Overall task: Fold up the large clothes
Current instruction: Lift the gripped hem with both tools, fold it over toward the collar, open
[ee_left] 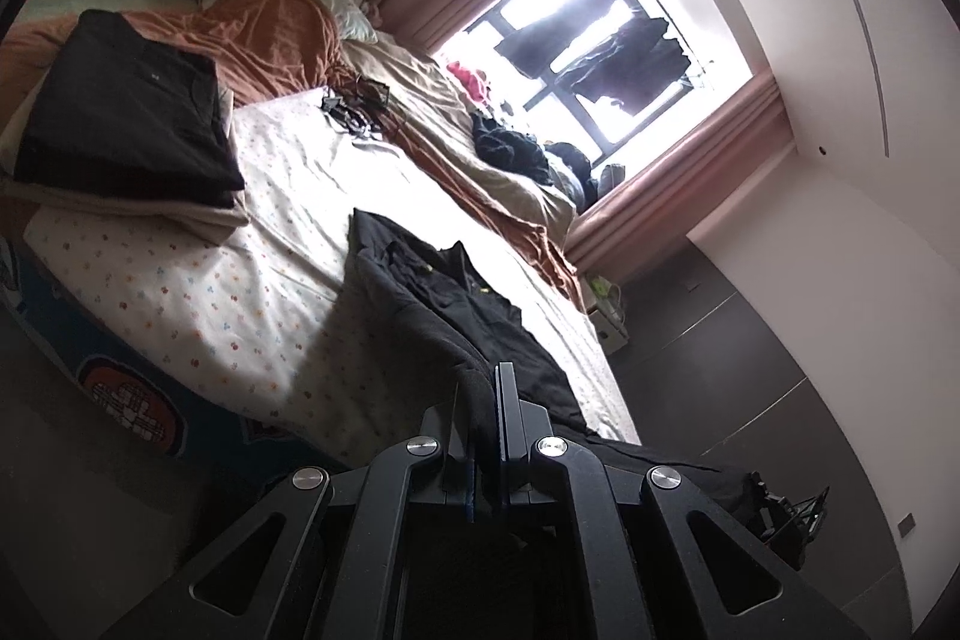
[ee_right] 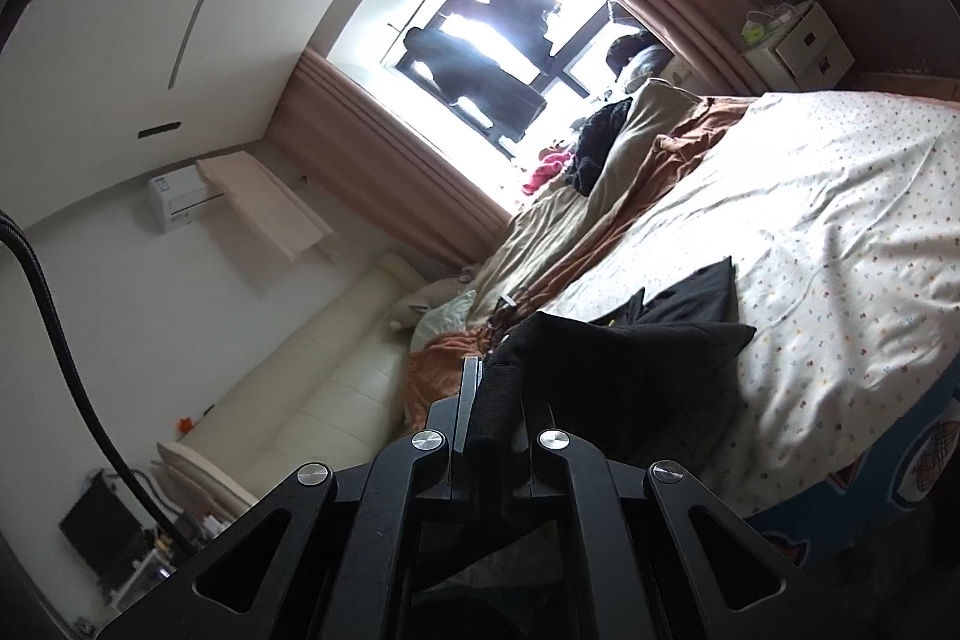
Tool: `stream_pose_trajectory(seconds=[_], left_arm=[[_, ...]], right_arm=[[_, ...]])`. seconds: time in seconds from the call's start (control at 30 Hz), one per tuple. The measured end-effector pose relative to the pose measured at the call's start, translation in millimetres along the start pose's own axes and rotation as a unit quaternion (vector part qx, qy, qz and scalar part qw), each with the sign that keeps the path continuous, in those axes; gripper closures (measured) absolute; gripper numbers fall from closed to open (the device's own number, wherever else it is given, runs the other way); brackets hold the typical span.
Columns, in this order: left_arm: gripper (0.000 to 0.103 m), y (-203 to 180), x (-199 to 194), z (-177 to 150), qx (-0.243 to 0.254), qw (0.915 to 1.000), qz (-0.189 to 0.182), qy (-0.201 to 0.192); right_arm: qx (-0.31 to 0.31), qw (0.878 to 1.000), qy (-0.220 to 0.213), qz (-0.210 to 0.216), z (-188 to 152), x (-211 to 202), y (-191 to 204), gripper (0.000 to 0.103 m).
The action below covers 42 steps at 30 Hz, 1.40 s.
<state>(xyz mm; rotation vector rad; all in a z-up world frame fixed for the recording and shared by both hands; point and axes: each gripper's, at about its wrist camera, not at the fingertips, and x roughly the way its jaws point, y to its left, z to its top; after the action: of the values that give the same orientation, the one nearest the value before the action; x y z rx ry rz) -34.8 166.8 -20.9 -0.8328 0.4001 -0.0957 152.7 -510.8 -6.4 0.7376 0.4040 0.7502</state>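
Gripping black fabric garment (ee_left: 456, 304) at both ends: left gripper (ee_left: 485, 388) and right gripper (ee_right: 495, 382) fingers clamped tight on cloth, over dotted white bedsheet (ee_left: 240, 280).

Black garment (ee_left: 456, 298) on white, multicoloured-dotted sheet (ee_left: 198, 280); rust-orange blanket (ee_left: 270, 22)

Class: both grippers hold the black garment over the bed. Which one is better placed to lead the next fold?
Probably the left gripper: the black garment trails straight ahead of it across the sheet. The right gripper pinches a bunched edge, blocking its view.
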Motion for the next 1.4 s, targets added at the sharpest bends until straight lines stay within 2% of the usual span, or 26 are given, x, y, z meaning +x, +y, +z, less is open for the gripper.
stream_pose_trajectory(seconds=[0.23, 0.53, 1.07, 1.4], left_arm=[[0.099, -25.8, -28.5, 19.4, 0.023, 0.9989, -0.012, -0.039], [0.099, -40.6, -4.1, 38.0, 0.043, 0.9979, -0.022, -0.043], [0.099, -65.9, 94.7, 119.0, 0.069, 0.9958, -0.020, -0.056], [0.099, -57.8, 171.9, 164.4, 0.070, 0.9966, -0.009, -0.044]], right_arm=[[-0.010, 1.000, -0.016, 0.014, 9.2, 1.1, 6.5, 0.098], [-0.006, 1.000, -0.013, 0.003, 20.0, 26.6, -16.2, 0.098], [0.012, 0.999, -0.030, -0.019, 84.0, 119.4, -51.7, 0.098], [0.025, 0.998, -0.026, -0.046, 106.1, 178.7, -78.8, 0.098]])
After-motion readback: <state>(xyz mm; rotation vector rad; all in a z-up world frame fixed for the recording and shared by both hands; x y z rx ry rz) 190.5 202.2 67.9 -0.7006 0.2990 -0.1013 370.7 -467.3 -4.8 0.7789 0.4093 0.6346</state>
